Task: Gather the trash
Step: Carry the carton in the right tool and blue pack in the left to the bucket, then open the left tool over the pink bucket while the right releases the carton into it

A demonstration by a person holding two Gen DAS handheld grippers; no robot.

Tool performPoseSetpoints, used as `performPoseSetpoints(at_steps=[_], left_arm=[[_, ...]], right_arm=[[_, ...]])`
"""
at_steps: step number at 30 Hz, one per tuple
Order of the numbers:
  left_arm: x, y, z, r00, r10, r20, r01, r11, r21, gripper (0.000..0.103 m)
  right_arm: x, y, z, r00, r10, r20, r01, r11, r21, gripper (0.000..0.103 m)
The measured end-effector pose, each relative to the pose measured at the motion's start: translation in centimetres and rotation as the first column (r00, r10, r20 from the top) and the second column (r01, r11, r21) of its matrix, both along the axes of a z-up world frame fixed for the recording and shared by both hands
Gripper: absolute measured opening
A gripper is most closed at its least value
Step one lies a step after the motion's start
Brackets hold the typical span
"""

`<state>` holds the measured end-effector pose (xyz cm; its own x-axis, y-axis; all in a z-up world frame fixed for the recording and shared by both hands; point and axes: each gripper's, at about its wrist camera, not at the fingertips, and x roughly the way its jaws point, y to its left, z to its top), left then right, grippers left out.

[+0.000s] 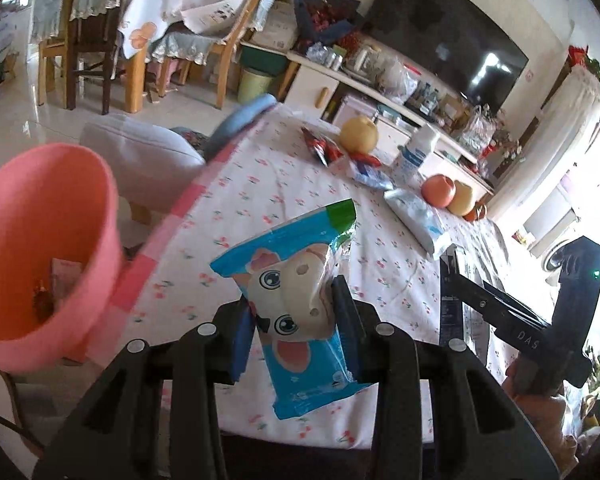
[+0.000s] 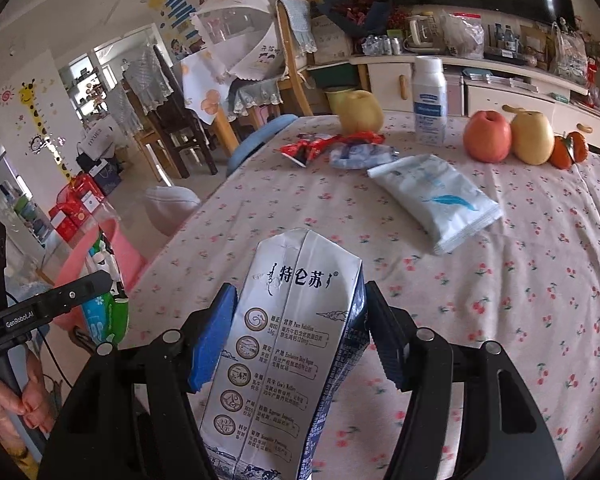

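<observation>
My left gripper (image 1: 292,304) is shut on a blue snack wrapper (image 1: 288,256) with a cartoon animal, held above the table's left edge. A pink bin (image 1: 60,200) stands just left of it, off the table, with some scraps at its bottom. My right gripper (image 2: 299,292) is shut on a white-and-blue milk carton (image 2: 284,360) over the flowered tablecloth (image 2: 500,280). In the right wrist view the wrapper (image 2: 104,316) hangs beside the bin (image 2: 122,240). A red wrapper (image 2: 312,146), a crumpled blue-white wrapper (image 2: 360,156) and a white packet (image 2: 440,196) lie farther back.
A white bottle (image 2: 430,100), a pear (image 2: 360,112), an apple (image 2: 487,136), a second pear (image 2: 532,136) and oranges (image 2: 568,150) stand along the far side. A padded stool (image 1: 140,152) and wooden chairs (image 1: 88,48) are left of the table, a TV cabinet (image 1: 380,92) behind.
</observation>
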<state>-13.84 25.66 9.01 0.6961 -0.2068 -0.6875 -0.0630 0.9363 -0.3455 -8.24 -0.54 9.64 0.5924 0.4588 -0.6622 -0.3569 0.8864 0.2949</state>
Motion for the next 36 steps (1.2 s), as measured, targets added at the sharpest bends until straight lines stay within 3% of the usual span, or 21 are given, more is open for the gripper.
performPoseSetpoints(at_steps=[10, 21, 27, 36], left_arm=[[-3.3, 8.6, 0.6, 0.987, 0.159, 0.037, -0.159, 0.987, 0.005, 0.039], [-5.0, 16.6, 0.1, 0.947, 0.318, 0.045, -0.317, 0.948, -0.019, 0.039], [-4.8, 18.7, -0.7, 0.936, 0.349, 0.034, -0.348, 0.937, -0.028, 0.039], [-4.1, 20.2, -1.4, 0.932, 0.362, 0.026, -0.362, 0.932, -0.024, 0.036]], right_arm=[[-0.7, 8.7, 3.2, 0.991, 0.130, 0.032, -0.132, 0.989, 0.064, 0.065], [-1.2, 21.5, 6.8, 0.941, 0.319, 0.110, -0.325, 0.945, 0.043, 0.065], [-1.4, 26.6, 7.5, 0.915, 0.379, 0.137, -0.384, 0.923, 0.014, 0.065], [-0.8, 32.1, 6.3, 0.889, 0.435, 0.143, -0.436, 0.900, -0.026, 0.065]])
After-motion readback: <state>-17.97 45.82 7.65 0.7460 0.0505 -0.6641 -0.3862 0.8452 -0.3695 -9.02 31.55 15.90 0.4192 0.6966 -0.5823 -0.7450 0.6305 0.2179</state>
